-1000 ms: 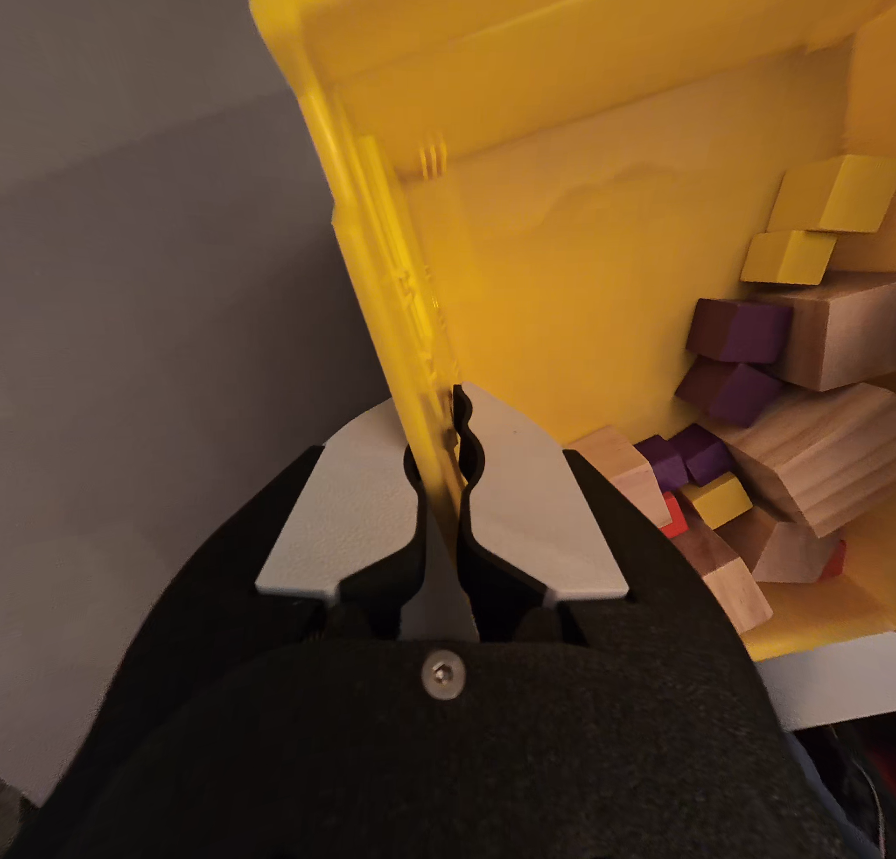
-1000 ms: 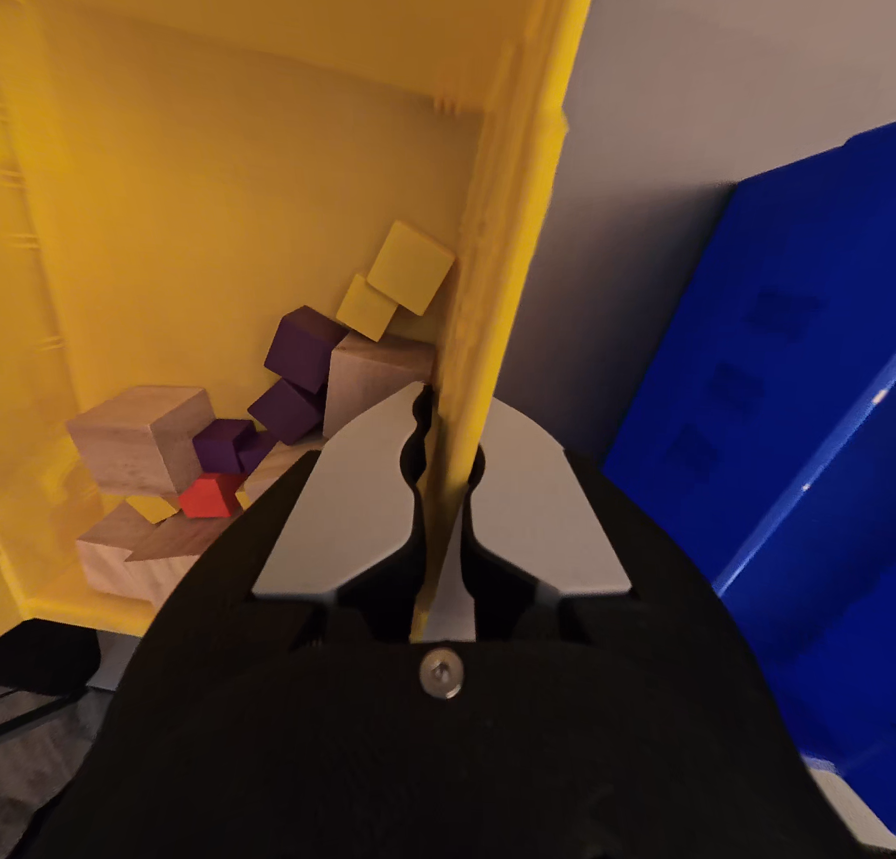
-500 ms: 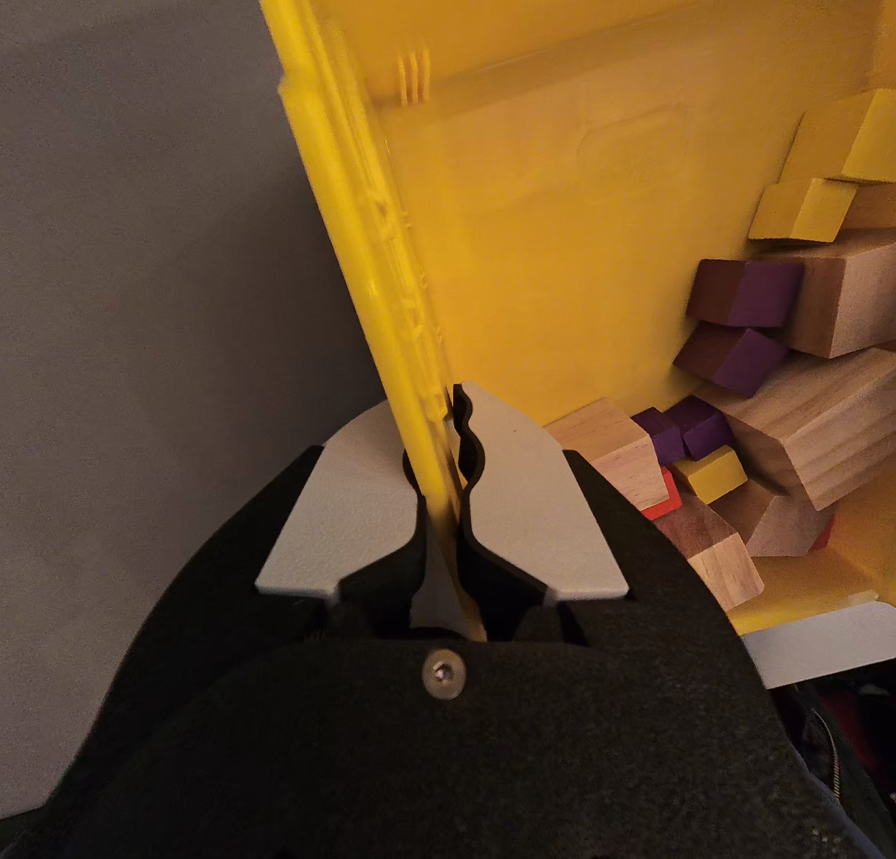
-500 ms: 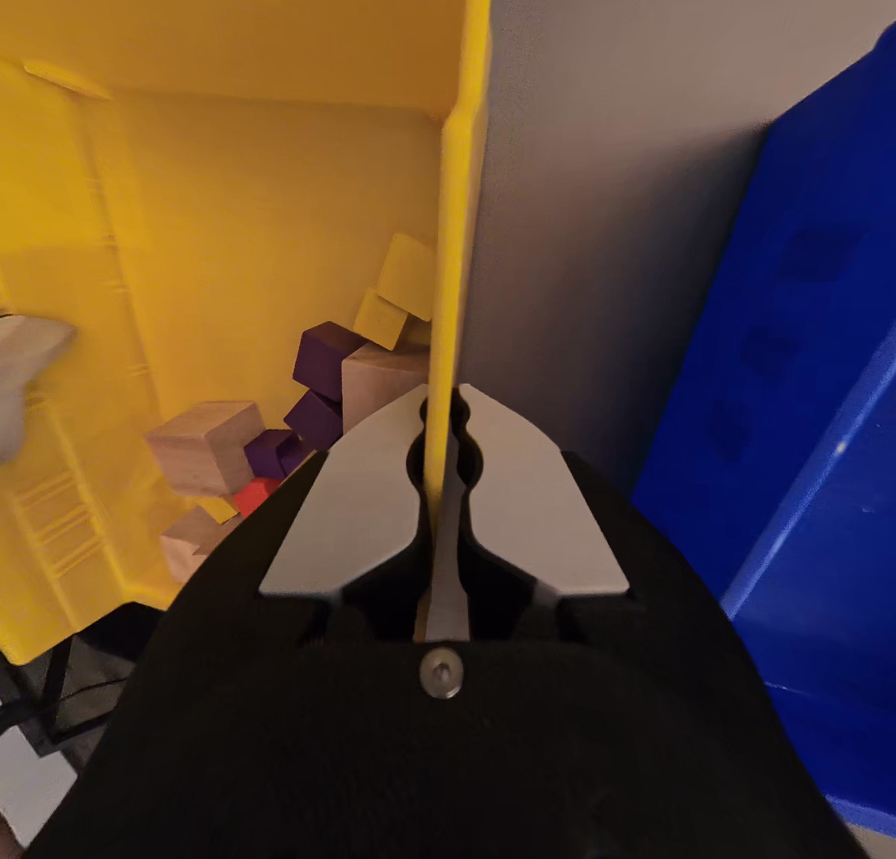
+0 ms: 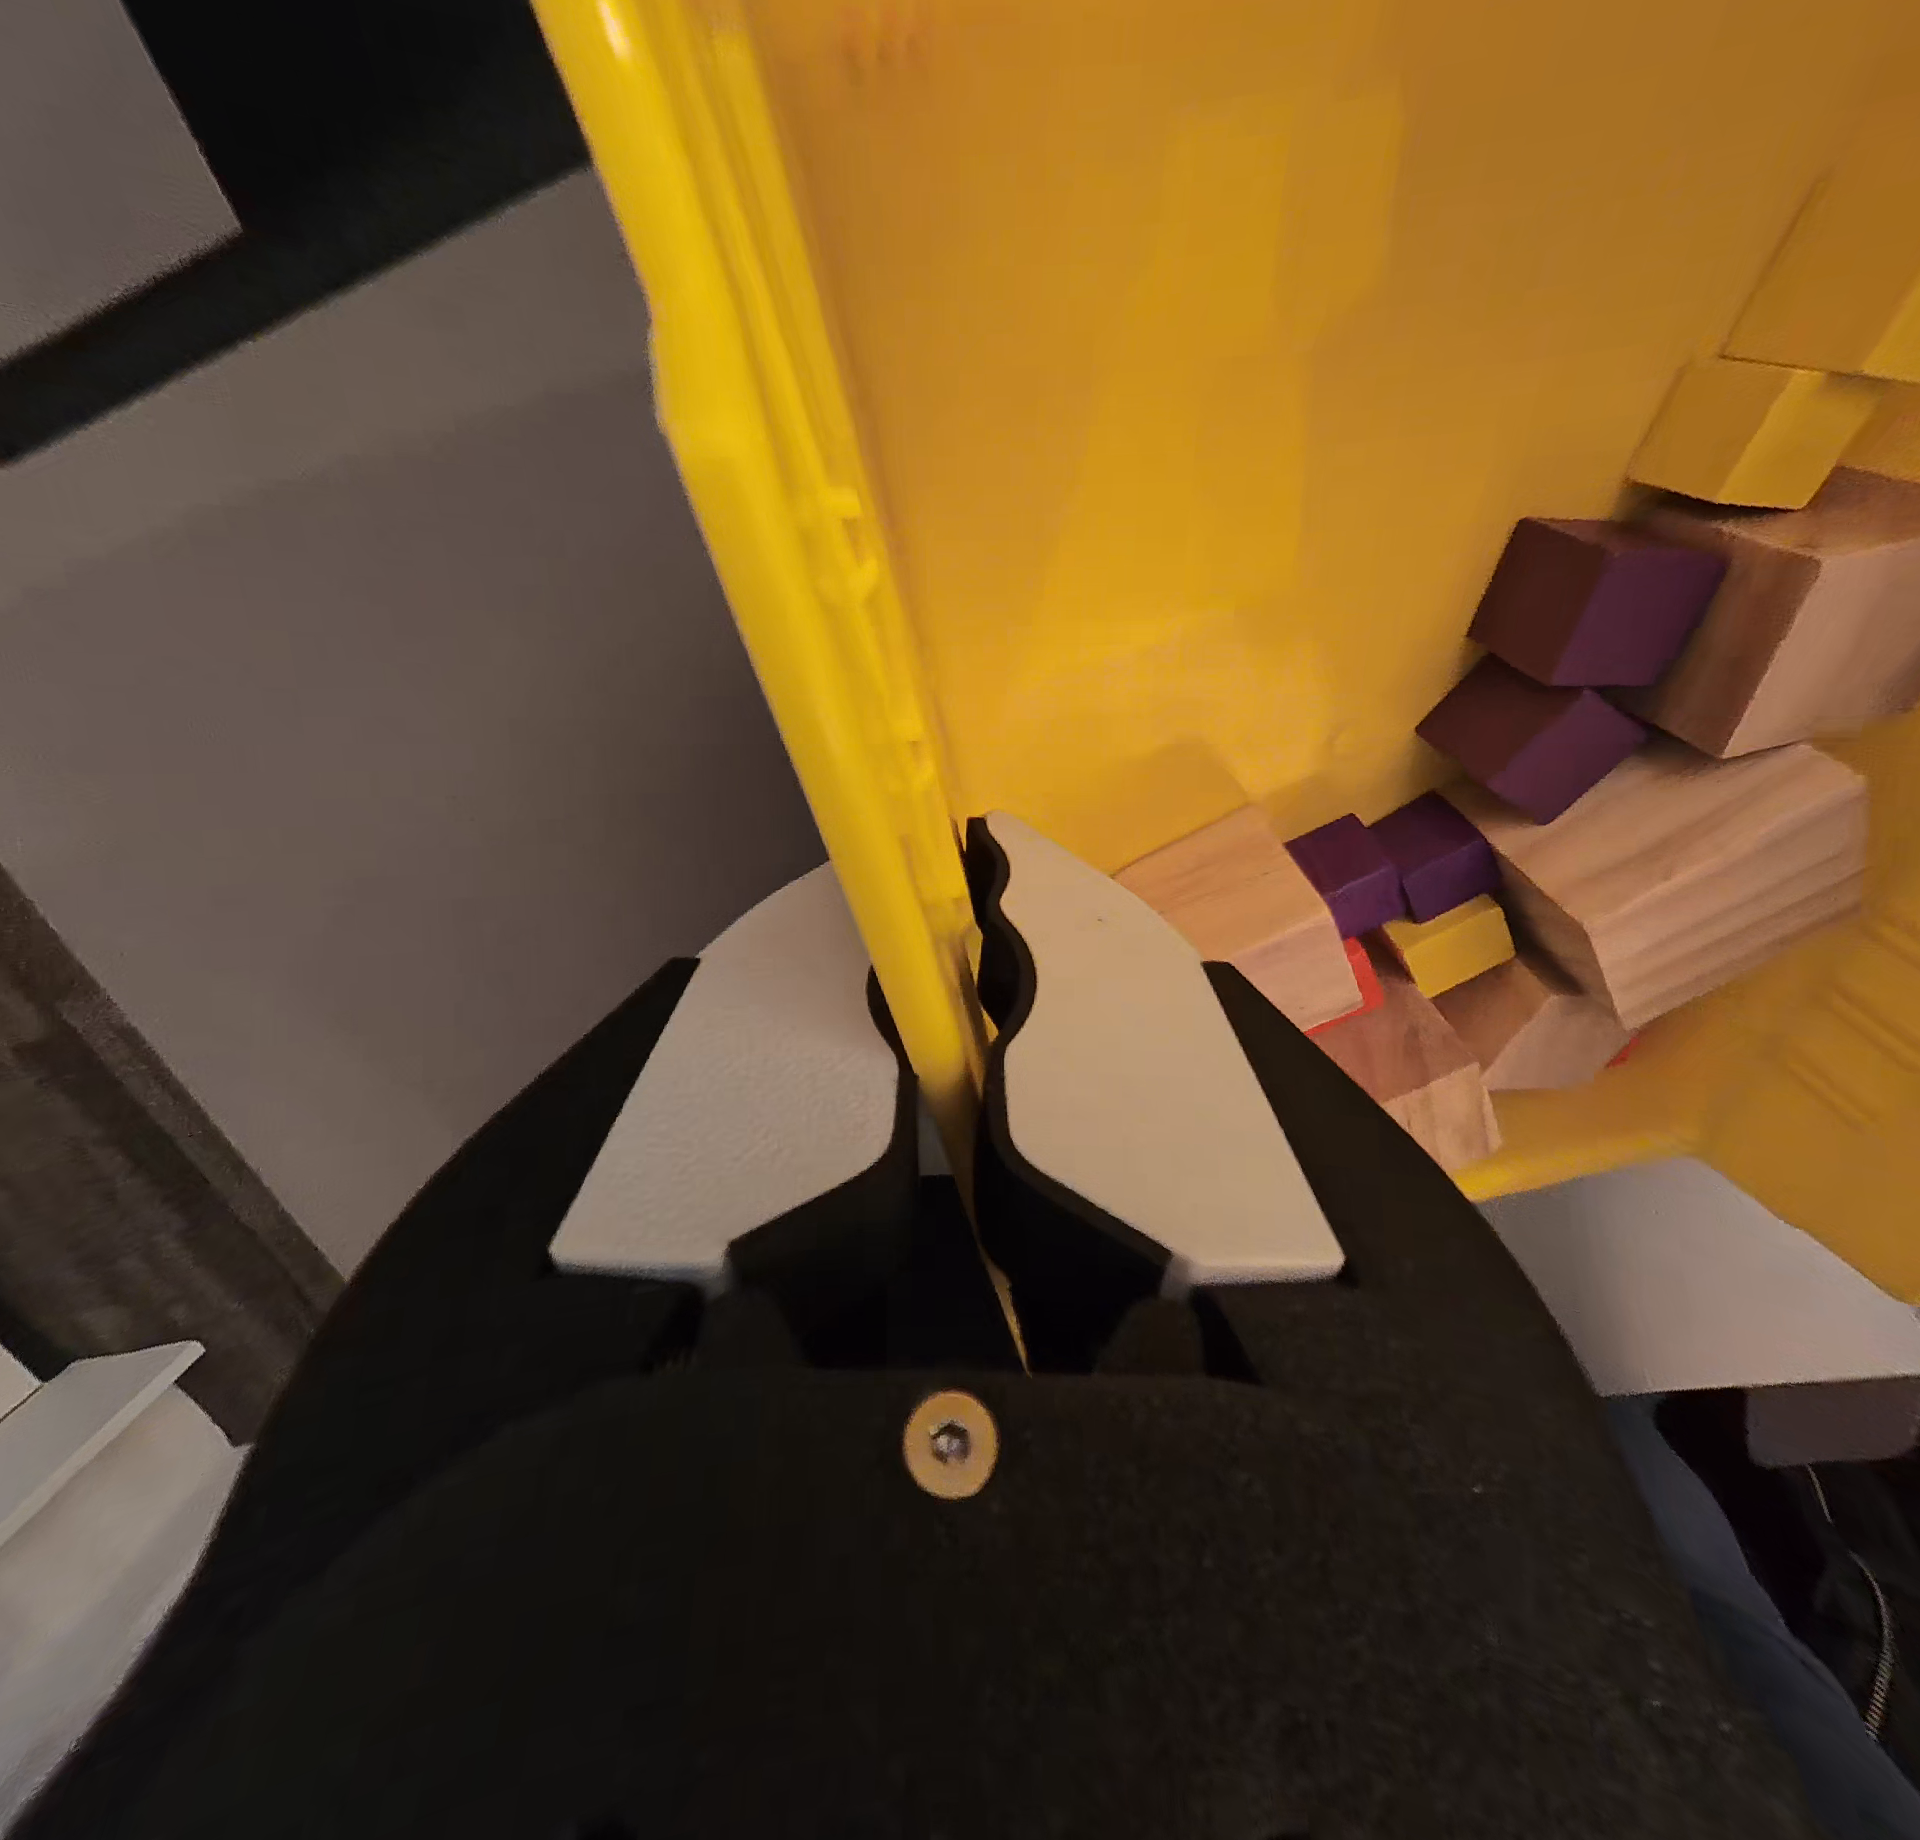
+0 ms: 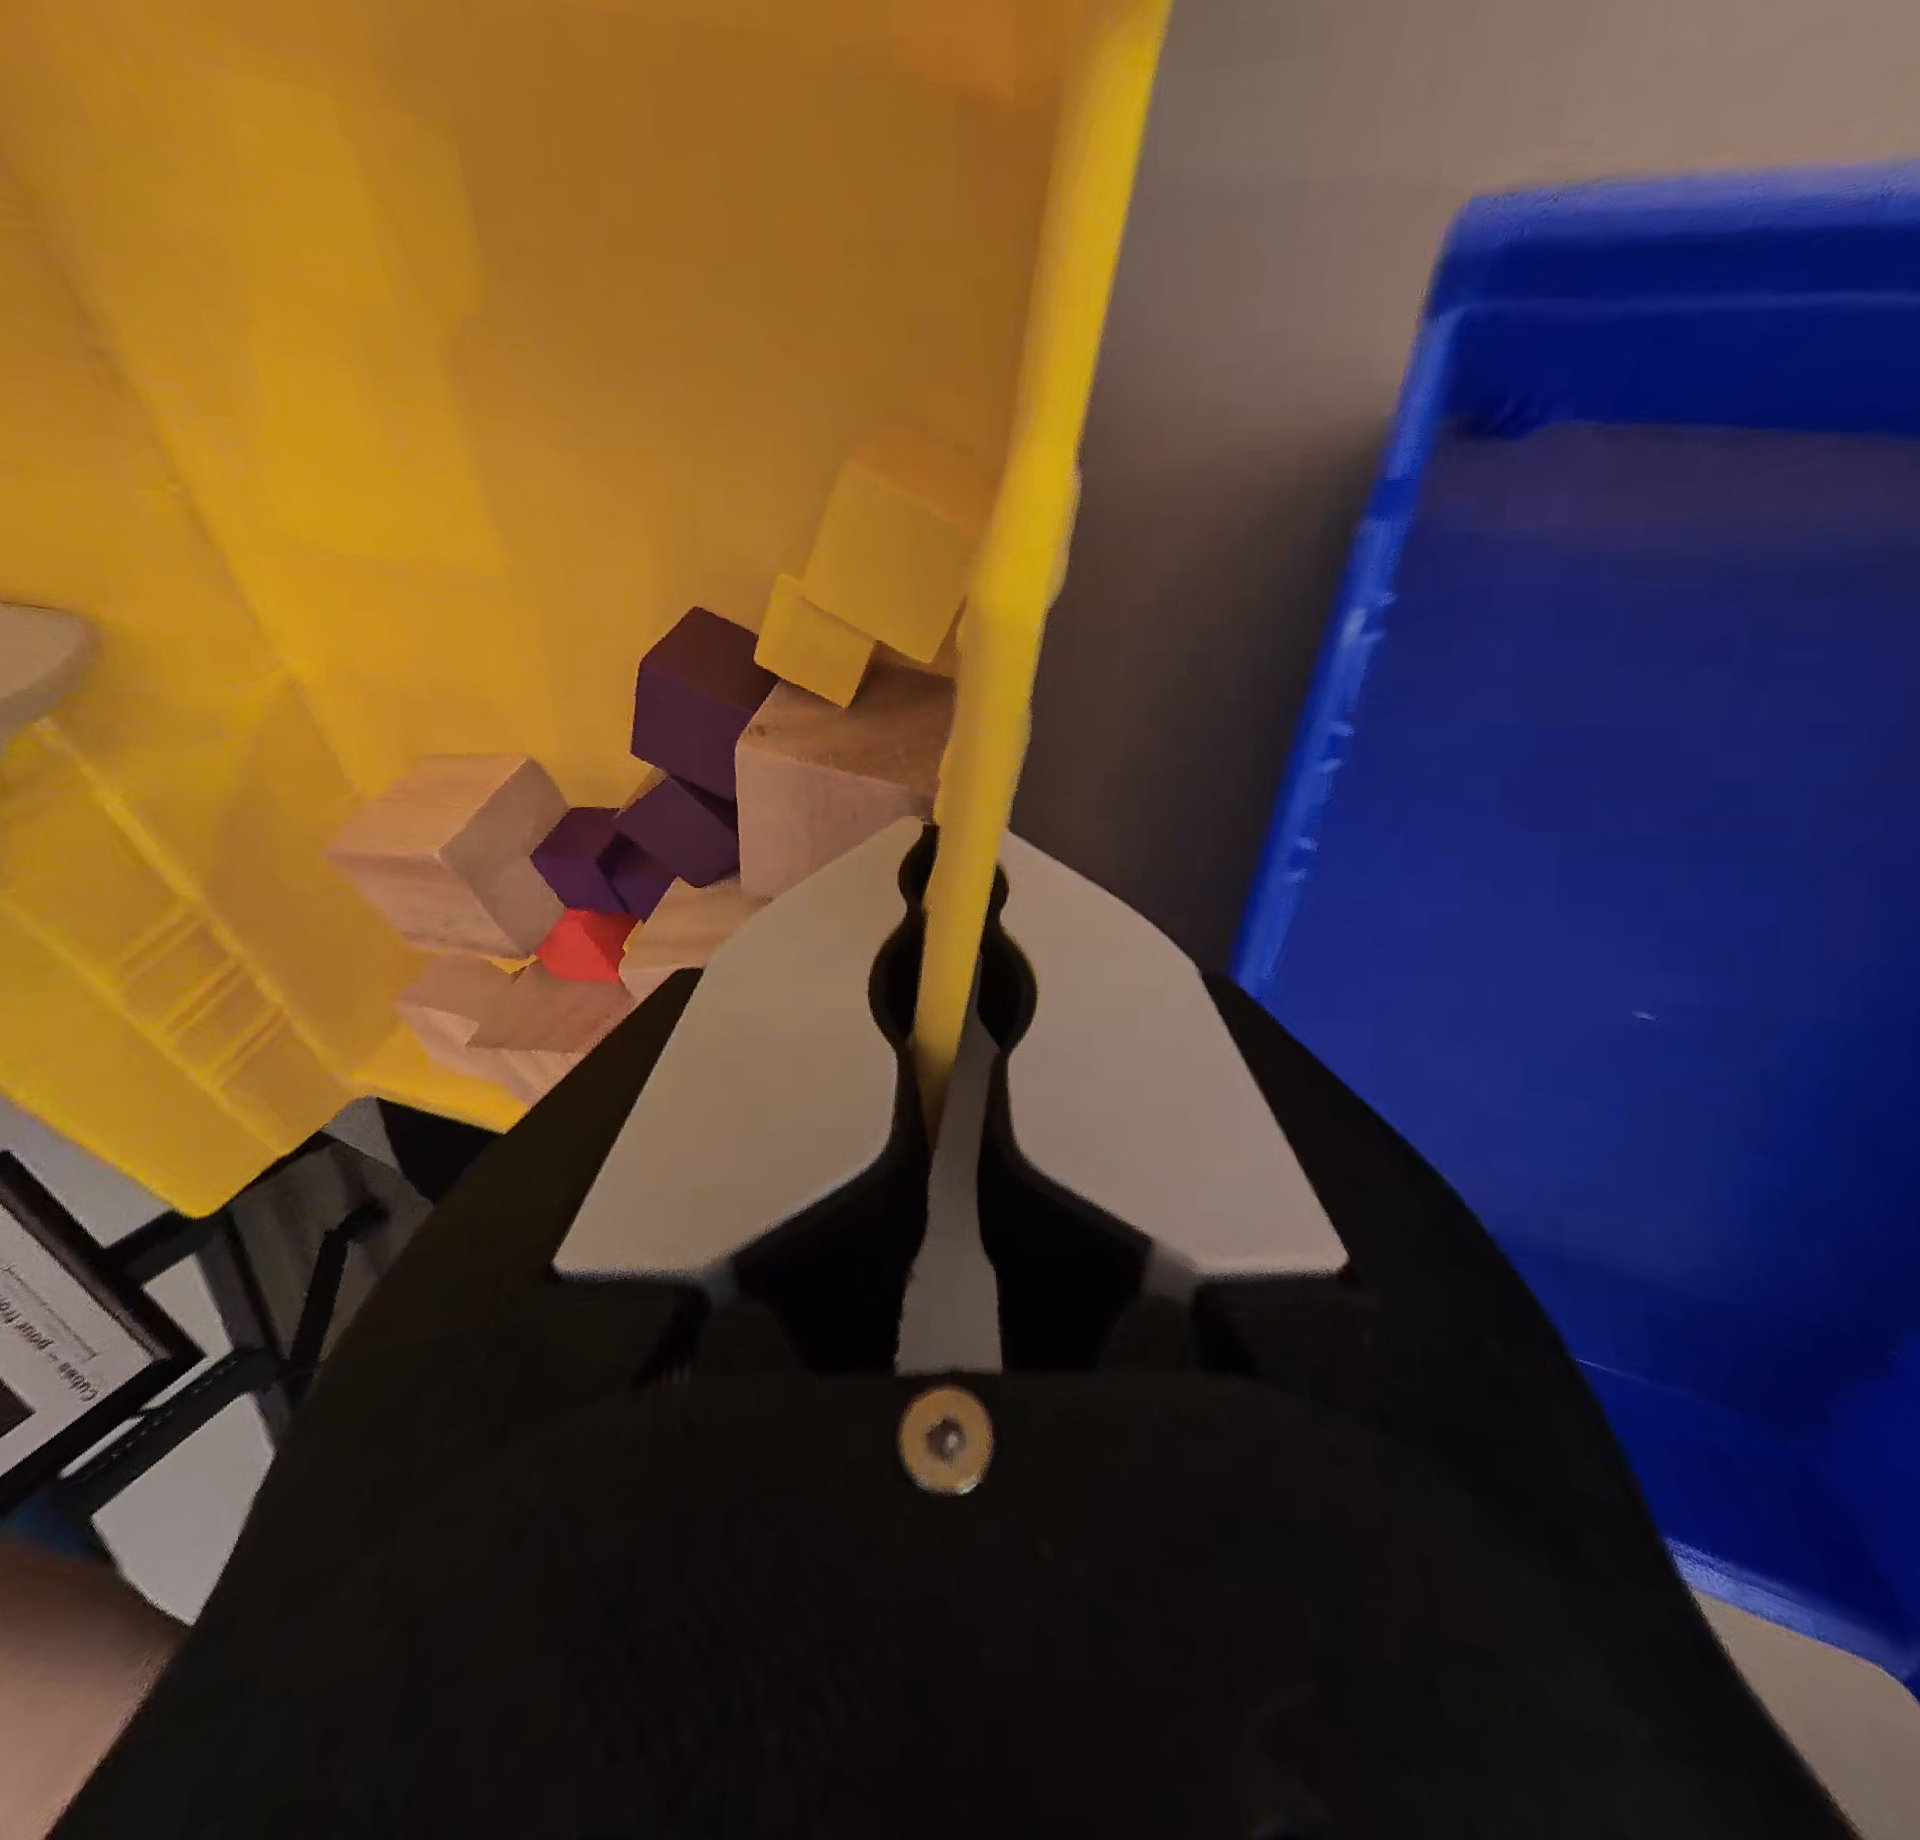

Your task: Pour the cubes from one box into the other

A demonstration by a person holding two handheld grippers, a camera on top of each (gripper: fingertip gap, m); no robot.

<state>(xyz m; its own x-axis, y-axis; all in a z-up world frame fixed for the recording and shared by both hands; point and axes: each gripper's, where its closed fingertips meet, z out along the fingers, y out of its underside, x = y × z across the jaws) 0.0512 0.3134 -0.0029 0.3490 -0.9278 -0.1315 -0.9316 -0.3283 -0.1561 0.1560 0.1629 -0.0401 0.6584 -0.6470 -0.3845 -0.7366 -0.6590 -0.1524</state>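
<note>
Grey table top [image 5: 364, 699] lies under everything, and the yellow box [image 5: 1195, 388] is held up over it, tipped so its cubes [image 5: 1662, 855] have slid into one low corner. Plain wooden cubes, purple ones, yellow ones and a red one [image 6: 584, 943] are piled there, all inside the yellow box. The left gripper [image 5: 940, 943] pinches one side wall of the yellow box, its two fingers squeezed tight on the thin plastic. The right gripper [image 6: 961, 943] pinches the wall across from it the same way, fingers closed on the yellow edge. The blue box [image 6: 1662, 751] waits just beside the yellow box, on the right gripper's side, and looks empty where I can see into it. So I think the lifting is done but the pouring is not: no cube has left the yellow box, and it must be swung over the blue box and tipped more. Below the yellow box, off the table edge, sits a dark-framed card [image 6: 62, 1343]. Nothing stands between the two boxes.
</note>
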